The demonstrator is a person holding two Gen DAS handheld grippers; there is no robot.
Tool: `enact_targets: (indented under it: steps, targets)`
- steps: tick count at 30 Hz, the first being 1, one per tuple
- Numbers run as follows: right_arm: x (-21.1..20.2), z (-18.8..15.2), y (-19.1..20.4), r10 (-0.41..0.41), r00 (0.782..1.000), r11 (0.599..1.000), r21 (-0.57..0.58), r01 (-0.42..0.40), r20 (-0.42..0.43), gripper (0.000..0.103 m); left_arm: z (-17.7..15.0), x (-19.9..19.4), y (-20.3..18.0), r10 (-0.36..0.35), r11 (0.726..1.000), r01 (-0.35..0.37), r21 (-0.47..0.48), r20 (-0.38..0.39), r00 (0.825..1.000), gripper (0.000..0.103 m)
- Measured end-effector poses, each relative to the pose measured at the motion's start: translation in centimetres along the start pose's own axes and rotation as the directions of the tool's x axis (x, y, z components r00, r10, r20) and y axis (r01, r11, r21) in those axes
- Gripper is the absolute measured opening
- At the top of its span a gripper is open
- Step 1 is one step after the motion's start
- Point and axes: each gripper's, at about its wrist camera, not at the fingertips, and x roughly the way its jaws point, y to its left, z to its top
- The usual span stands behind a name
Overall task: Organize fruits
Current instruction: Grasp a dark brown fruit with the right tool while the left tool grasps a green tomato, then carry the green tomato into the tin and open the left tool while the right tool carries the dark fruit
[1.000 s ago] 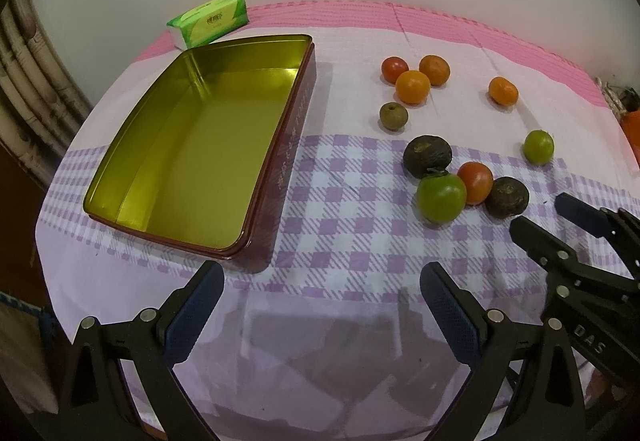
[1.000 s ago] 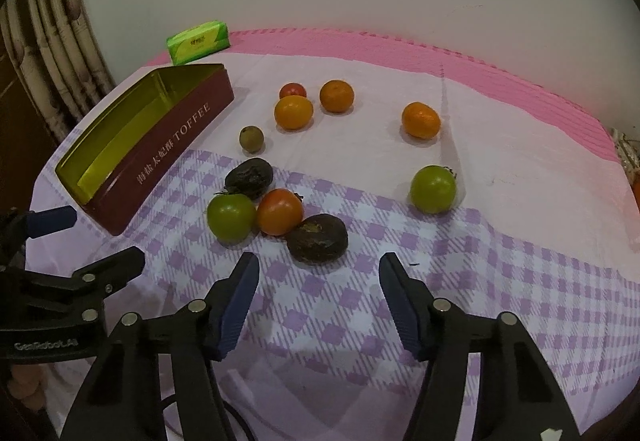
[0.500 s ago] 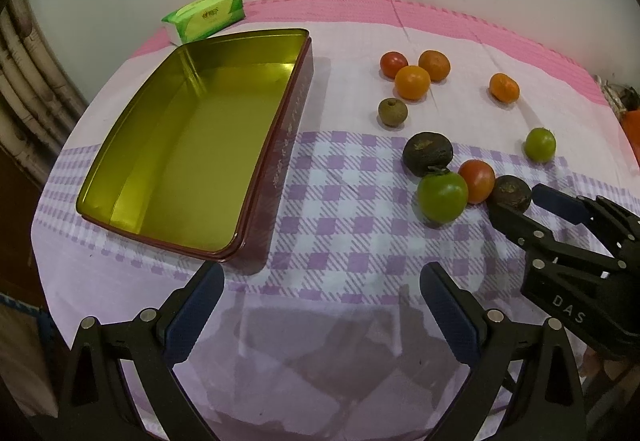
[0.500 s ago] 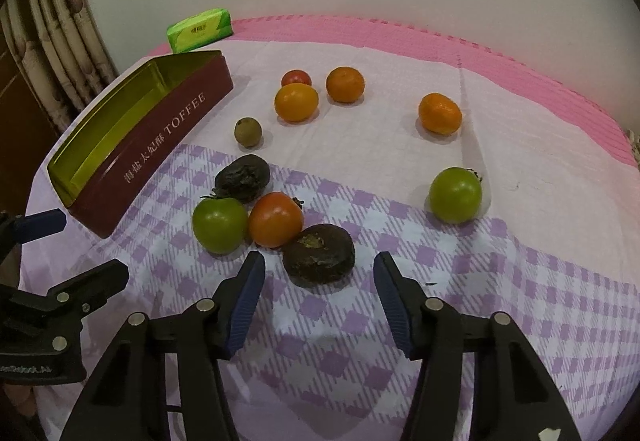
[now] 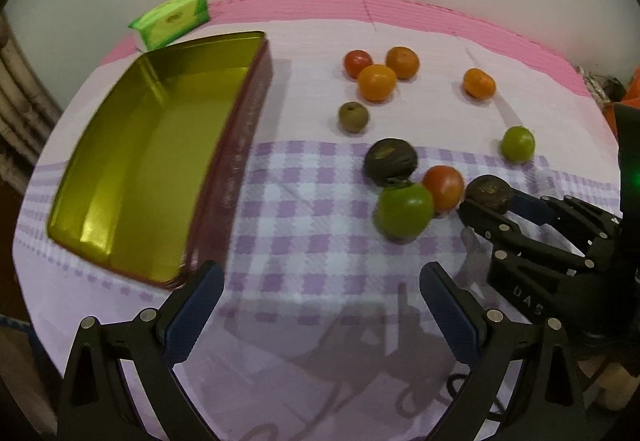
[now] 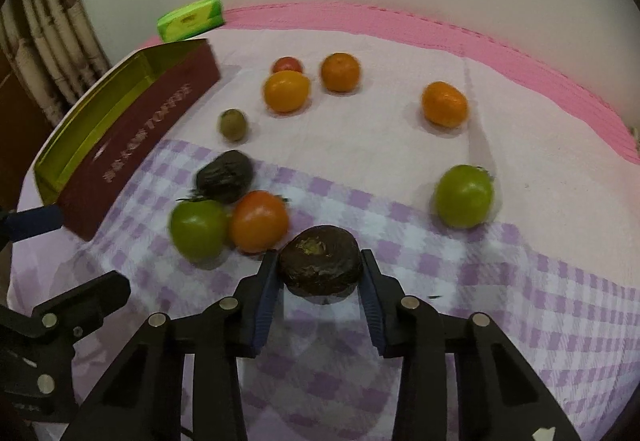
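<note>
Several fruits lie on the checked cloth: a dark wrinkled fruit, a red tomato, a green tomato, a second dark fruit, and oranges behind. My right gripper has its pads on both sides of the near dark fruit, touching or nearly touching it on the cloth; this also shows in the left wrist view. My left gripper is open and empty, above the cloth in front of the gold tin.
The open tin with dark red walls stands at the left. A green tissue pack lies behind it. A second green tomato and an orange lie at the right. The table edge falls away left.
My right gripper has moved forward and narrowed around the near dark fruit. The left gripper has shifted slightly; the tin sits closer in its view.
</note>
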Motion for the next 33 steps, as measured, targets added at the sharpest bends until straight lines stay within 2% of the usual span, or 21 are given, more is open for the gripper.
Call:
enact_targets:
  steps: [3,8,15,21,24,33]
  targets:
    - [-0.1,0.0,-1.8,-0.038,0.999,0.999,0.034,0.037,0.002,0.036,0.6,0.7,-0.6,-0.025,1.0,0.025,0.005,-0.013,1.0,0.097]
    - [-0.3,0.0,-4.7,-0.066,0.998,0.994,0.092,0.065,-0.002,0.036,1.5,2.1,-1.7,-0.055,0.998,0.056,0.021,-0.05,0.997,0.083]
    - [-0.5,-0.3,-5.1,-0.064,0.998,0.993,0.105,0.062,0.013,0.036,2.7,3.5,-3.0,-0.093,0.994,0.097,0.054,-0.078,0.993,0.074]
    - [-0.6,-0.4,-5.3,-0.058,0.998,0.992,0.109,0.056,0.017,0.036,3.8,4.5,-3.2,-0.099,0.992,0.105,0.068,-0.078,0.992,0.056]
    - [-0.6,-0.3,-5.3,-0.058,0.998,0.992,0.11,0.056,0.018,0.036,4.0,4.9,-3.1,-0.136,0.988,0.141,0.065,-0.084,0.987,0.039]
    - [-0.6,-0.4,-5.2,-0.06,0.998,0.992,0.109,0.058,0.018,0.037,3.8,3.2,-2.2,-0.139,0.987,0.143,0.074,-0.065,0.988,0.037]
